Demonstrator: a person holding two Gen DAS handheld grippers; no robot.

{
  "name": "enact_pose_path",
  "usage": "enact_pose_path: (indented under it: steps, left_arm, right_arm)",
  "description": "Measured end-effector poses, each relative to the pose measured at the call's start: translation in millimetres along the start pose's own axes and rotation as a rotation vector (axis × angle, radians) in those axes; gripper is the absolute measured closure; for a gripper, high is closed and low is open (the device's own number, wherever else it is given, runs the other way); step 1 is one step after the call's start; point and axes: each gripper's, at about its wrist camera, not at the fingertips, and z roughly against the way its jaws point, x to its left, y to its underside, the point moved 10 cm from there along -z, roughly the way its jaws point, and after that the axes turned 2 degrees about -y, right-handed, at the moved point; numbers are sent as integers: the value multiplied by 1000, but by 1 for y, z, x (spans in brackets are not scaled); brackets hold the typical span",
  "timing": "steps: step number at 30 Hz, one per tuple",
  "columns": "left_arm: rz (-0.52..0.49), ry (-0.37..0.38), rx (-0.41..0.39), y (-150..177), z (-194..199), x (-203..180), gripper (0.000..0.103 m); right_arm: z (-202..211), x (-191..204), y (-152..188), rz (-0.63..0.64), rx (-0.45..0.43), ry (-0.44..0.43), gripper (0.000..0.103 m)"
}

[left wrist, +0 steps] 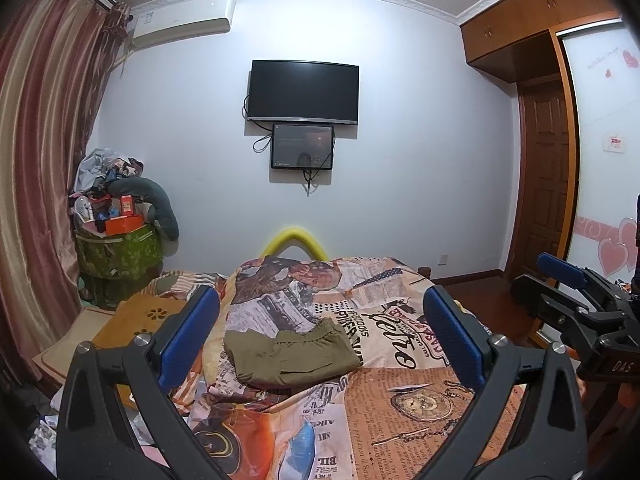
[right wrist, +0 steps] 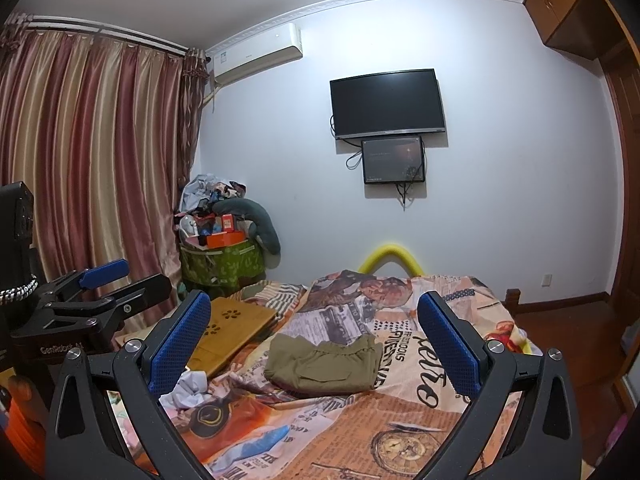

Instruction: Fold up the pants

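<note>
A: Where are the pants?

B: The pants [left wrist: 290, 354] lie on the bed [left wrist: 400, 400], folded into a compact olive bundle on the newspaper-print cover. From the right wrist they [right wrist: 326, 364] sit near the middle of the cover, waistband toward the far wall.

A: And the grippers?

B: Both are above the near part of the bed, clear of the cloth. The left gripper [left wrist: 322, 336] has its blue pads spread wide — the bundle shows in the gap between them, untouched. The right gripper [right wrist: 316, 344] is spread just as wide, nothing between its pads either.

A: Can each camera see the other tool?

B: Yes. The left wrist view catches the right gripper [left wrist: 576, 292] at its right edge, and the right wrist view catches the left one [right wrist: 92, 292] at its left edge. Seen side-on like that, their spread is hard to judge.

A: What else is around?

B: A bamboo tray [right wrist: 230, 330] lies on the bed left of the pants, and a crumpled pale cloth [right wrist: 188, 390] sits nearer, just by the right gripper's left finger. A yellow foam tube [left wrist: 294, 240] arches at the far end of the bed. On the wall hang a TV [left wrist: 303, 92] and a smaller screen [left wrist: 302, 147] just below it — both dark. A striped curtain [right wrist: 92, 152] hangs at left, with a heaped green basket [right wrist: 222, 258] in the corner beside it.
</note>
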Motion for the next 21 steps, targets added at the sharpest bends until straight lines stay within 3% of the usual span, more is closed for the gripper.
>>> enact_pose_path:
  steps: [21]
  left_arm:
    - [-21, 7, 15, 5, -4, -5, 0]
  right_arm:
    - [1, 3, 1, -5, 4, 2, 0]
